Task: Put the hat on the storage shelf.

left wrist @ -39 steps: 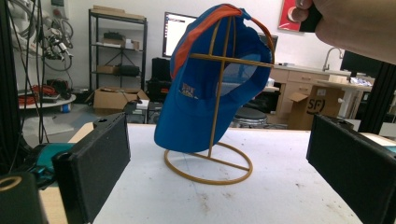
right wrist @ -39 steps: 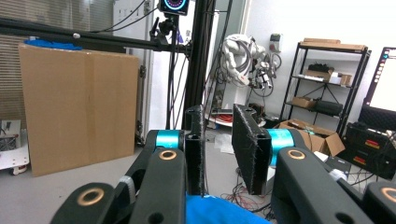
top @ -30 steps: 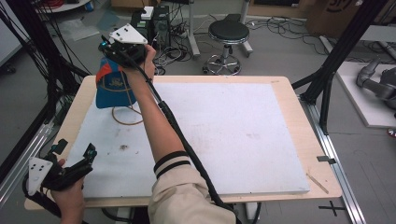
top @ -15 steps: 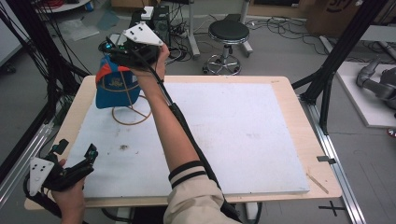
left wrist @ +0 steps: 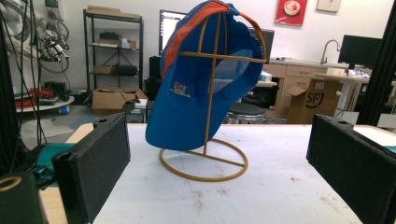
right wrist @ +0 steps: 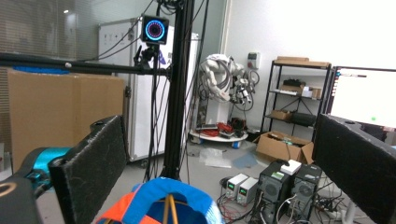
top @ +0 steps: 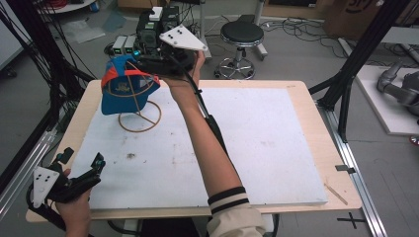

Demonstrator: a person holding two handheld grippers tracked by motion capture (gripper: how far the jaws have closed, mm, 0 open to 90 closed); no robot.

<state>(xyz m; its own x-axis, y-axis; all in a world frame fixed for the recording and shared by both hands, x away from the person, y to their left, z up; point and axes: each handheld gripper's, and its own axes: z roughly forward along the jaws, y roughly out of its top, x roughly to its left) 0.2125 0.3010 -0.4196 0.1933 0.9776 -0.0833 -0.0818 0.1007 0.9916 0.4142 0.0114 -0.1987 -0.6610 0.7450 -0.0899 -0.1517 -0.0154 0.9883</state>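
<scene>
A blue cap (top: 124,88) with an orange band hangs tilted on a yellow wire stand (top: 141,118) at the back left of the white board (top: 257,138). My right gripper (top: 144,60) is held over the cap's top, its grey plate up. In the right gripper view its jaws (right wrist: 223,123) are open, with the cap's crown (right wrist: 175,198) low between them, untouched. My left gripper (top: 81,157) rests open at the table's front left corner. In the left gripper view it (left wrist: 219,126) faces the cap (left wrist: 196,98) and the stand's ring (left wrist: 203,165) from a distance.
A black stool (top: 241,34) and computer boxes (top: 153,19) stand on the floor behind the table. Black frame posts rise at the left (top: 54,74) and right (top: 356,64) edges. The person's right forearm (top: 207,143) crosses the board's middle.
My right gripper has shifted rightward and a little up over the cap's top. The cap has tilted slightly on its stand. The left gripper has stayed put.
</scene>
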